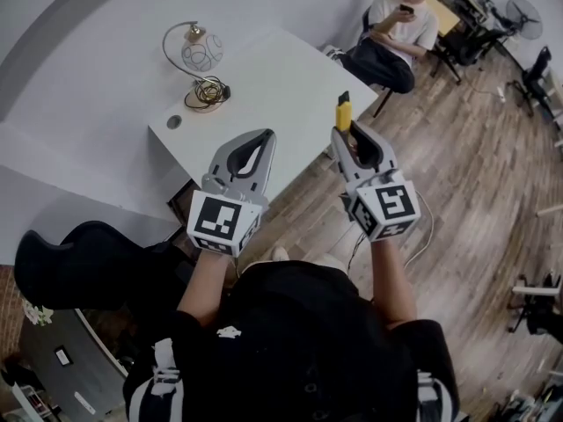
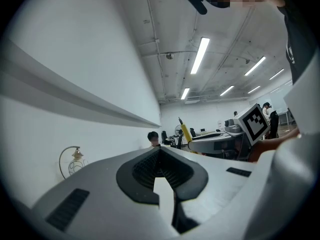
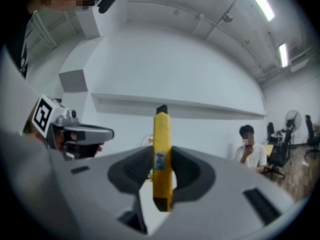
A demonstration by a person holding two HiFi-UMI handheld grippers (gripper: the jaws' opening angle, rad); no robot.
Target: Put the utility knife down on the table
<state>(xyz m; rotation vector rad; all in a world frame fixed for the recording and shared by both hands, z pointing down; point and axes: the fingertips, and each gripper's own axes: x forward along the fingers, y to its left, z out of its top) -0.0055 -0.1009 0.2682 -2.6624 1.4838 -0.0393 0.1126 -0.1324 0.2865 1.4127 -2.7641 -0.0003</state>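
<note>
The utility knife [image 1: 343, 111] is yellow with a black tip. It stands upright between the jaws of my right gripper [image 1: 346, 132], which is shut on its lower body [image 3: 162, 154]. The gripper holds it level in the air, just off the near right edge of the white table [image 1: 264, 77]. My left gripper [image 1: 266, 135] is beside it to the left, over the table's near corner, with its jaw tips together and nothing between them [image 2: 160, 151]. From the left gripper view the knife [image 2: 185, 130] shows to the right, in front of the right gripper's marker cube [image 2: 255, 122].
A curved desk lamp [image 1: 201, 55] with a coiled cable [image 1: 209, 90] stands at the table's far left. A person [image 1: 400, 33] sits at its far right end. A black chair [image 1: 79, 266] is at lower left. Wooden floor [image 1: 475, 174] spreads to the right.
</note>
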